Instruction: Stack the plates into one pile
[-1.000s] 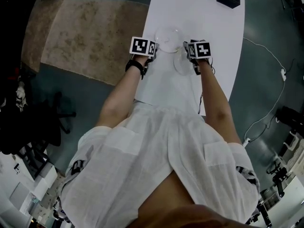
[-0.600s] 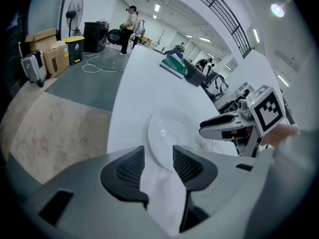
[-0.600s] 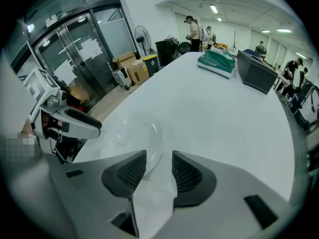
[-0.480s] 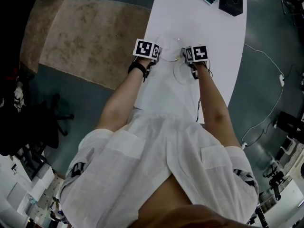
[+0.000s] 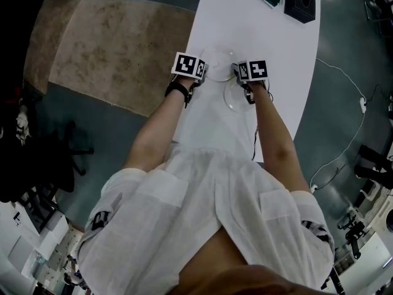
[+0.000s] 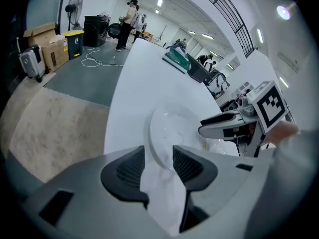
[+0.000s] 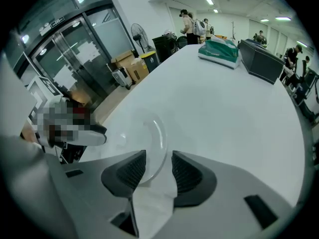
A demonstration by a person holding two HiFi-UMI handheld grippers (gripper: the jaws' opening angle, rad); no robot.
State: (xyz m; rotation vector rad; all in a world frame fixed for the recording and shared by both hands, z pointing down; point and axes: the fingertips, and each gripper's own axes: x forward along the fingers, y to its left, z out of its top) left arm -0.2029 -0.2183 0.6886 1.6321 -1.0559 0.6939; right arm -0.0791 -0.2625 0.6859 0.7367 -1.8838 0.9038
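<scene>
The pile does not look started. On the white table (image 5: 264, 35), two clear glass plates lie side by side near the middle of the head view. The upper plate (image 5: 216, 57) sits between the two marker cubes. The lower plate (image 5: 234, 97) lies just below and to the right of it, and neither rests on the other. The left gripper (image 6: 158, 156) has its fingers moderately apart astride the near rim of a plate, and they do not look clamped on it. The right gripper (image 7: 158, 161) has just been opening its jaws, which stand wide with a plate's rim between them, unpressed. What seems left is the whole job: grip one plate, lift it, and set it onto the other.
</scene>
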